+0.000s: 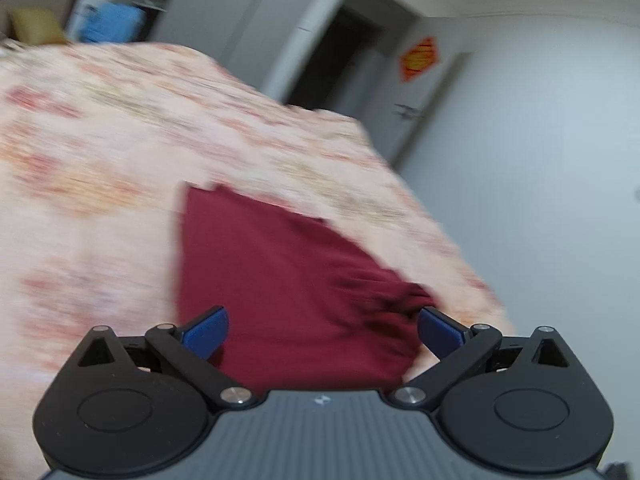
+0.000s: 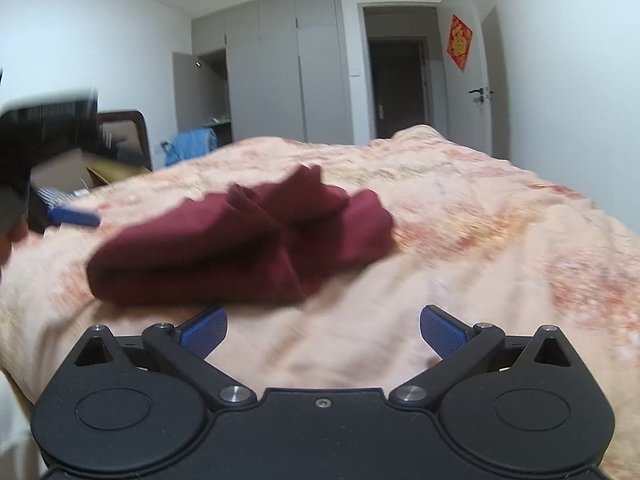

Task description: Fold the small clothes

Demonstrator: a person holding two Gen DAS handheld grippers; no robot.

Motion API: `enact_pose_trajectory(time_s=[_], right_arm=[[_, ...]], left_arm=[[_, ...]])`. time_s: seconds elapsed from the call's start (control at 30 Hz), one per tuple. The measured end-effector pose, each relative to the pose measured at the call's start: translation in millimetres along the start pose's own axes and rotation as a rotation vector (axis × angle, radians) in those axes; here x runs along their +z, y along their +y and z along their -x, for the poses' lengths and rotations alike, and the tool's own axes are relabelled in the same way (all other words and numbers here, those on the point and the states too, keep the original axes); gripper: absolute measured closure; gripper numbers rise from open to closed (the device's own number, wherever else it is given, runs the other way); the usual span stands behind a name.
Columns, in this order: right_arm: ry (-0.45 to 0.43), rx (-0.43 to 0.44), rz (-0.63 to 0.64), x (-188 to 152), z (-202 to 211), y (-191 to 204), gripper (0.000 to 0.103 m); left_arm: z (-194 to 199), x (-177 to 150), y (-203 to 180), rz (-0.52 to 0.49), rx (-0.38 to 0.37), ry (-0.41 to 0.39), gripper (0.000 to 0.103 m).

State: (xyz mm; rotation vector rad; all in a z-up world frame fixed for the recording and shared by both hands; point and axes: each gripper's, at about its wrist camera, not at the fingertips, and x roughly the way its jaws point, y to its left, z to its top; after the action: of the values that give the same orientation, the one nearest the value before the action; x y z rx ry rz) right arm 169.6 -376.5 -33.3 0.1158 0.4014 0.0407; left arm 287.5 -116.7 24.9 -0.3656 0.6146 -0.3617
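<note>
A dark red garment (image 1: 280, 272) lies on the pink flowered bedspread (image 1: 100, 160). My left gripper (image 1: 323, 330) hovers just over its near end, jaws wide open, and the blue pads (image 1: 206, 334) touch nothing. In the right wrist view the garment (image 2: 240, 240) is bunched in folded layers, with a loose flap on top. My right gripper (image 2: 323, 330) is open over the bare bedspread (image 2: 480, 240), just short of the garment's near edge. The left gripper's blue finger (image 2: 74, 216) shows blurred at the far left, beside the garment.
The bed's edge (image 1: 460, 240) falls away on the right towards a white wall. Beyond the bed stand grey wardrobes (image 2: 280, 72), an open doorway (image 2: 398, 80) and a door with a red decoration (image 2: 459, 42). A blue cloth (image 2: 192, 144) and a cardboard box (image 2: 100, 172) are far left.
</note>
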Motion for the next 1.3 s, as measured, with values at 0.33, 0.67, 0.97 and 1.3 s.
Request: enact_pose_trajectory(time_s=[0.33, 0.67, 0.97, 1.3], right_arm=[[0.012, 0.154, -0.131, 28, -16, 26, 0.0], [0.081, 0.257, -0.476, 52, -47, 11, 0.009], [0.06, 0.146, -0.574, 51, -63, 7, 0.047], [0.01, 0.126, -0.612, 49, -66, -10, 0.088]], left_arm=[[9, -14, 65, 0.1, 0.25, 0.07, 0.0], [10, -31, 71, 0.096, 0.221, 0.086, 0.001], [11, -37, 70, 0.053, 0.215, 0.08, 0.001], [12, -38, 68, 0.045, 0.216, 0.068, 0.001]])
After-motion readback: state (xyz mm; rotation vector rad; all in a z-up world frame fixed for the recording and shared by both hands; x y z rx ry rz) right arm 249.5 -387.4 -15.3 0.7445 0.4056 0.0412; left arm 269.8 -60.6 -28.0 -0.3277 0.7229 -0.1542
